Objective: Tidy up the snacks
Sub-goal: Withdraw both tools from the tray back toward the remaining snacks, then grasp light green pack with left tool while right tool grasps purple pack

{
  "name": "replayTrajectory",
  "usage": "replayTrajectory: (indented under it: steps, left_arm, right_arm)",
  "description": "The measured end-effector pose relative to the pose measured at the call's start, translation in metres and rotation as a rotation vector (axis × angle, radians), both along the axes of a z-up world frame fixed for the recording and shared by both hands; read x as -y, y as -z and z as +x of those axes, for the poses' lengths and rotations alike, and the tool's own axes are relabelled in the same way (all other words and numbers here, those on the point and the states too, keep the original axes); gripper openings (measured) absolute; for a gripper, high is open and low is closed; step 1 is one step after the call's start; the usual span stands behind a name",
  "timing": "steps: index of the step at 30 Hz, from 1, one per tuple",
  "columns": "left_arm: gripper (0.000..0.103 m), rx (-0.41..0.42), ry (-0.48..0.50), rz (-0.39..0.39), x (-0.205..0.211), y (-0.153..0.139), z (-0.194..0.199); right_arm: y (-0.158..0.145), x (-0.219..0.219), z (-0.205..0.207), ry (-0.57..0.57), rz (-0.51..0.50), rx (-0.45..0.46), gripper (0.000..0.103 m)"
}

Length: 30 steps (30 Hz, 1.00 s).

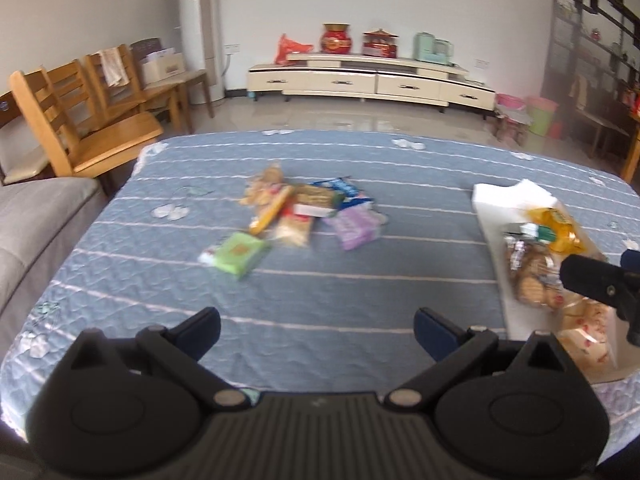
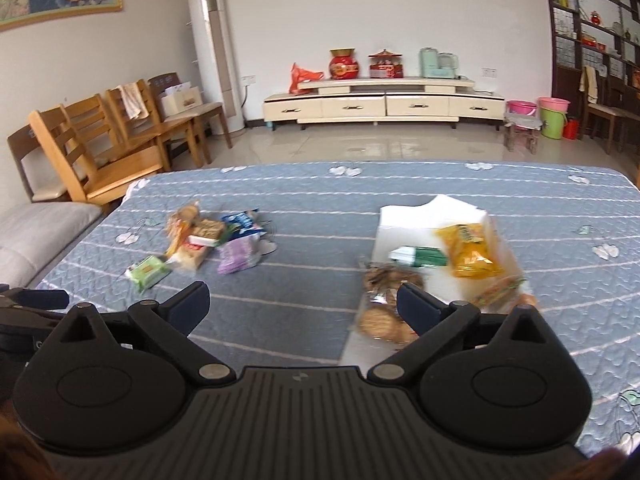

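Both hand-held grippers, left (image 1: 317,330) and right (image 2: 303,304), wide open, empty, above counter (image 1: 360,288); snacks (image 1: 304,212) piled centre.

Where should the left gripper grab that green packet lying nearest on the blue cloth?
Probably across the short width of the green packet, coming down from above. It lies flat, apart from the snack pile, so both long edges look free for the open left gripper.

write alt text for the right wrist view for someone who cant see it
The open, empty right gripper hovers over a blue quilted tablecloth. Ahead to the right, a white tray holds a yellow snack bag, a green packet and cookies; loose snacks lie piled to the left.
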State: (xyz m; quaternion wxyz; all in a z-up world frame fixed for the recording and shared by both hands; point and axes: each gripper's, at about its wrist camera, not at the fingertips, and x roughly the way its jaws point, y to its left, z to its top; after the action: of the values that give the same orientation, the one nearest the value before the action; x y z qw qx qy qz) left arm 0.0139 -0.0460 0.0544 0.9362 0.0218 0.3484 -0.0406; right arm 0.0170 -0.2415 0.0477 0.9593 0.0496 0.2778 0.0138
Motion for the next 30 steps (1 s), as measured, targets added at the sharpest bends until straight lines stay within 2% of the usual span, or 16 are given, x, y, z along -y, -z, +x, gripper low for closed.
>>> replayTrajectory:
  steps: [14, 22, 30]
  left_arm:
    - [0.102, -0.048, -0.058, 0.014, -0.048, 0.035, 0.036]
    - [0.102, -0.046, -0.027, 0.066, -0.069, 0.057, 0.100]
    - [0.101, -0.088, 0.067, 0.139, -0.058, 0.083, 0.153]
  right_arm:
    - [0.025, -0.029, 0.035, -0.083, -0.024, -0.046, 0.103]
    - [0.043, -0.031, 0.058, -0.094, -0.021, -0.083, 0.103]
    - [0.058, -0.030, 0.086, -0.105, -0.024, -0.109, 0.103]
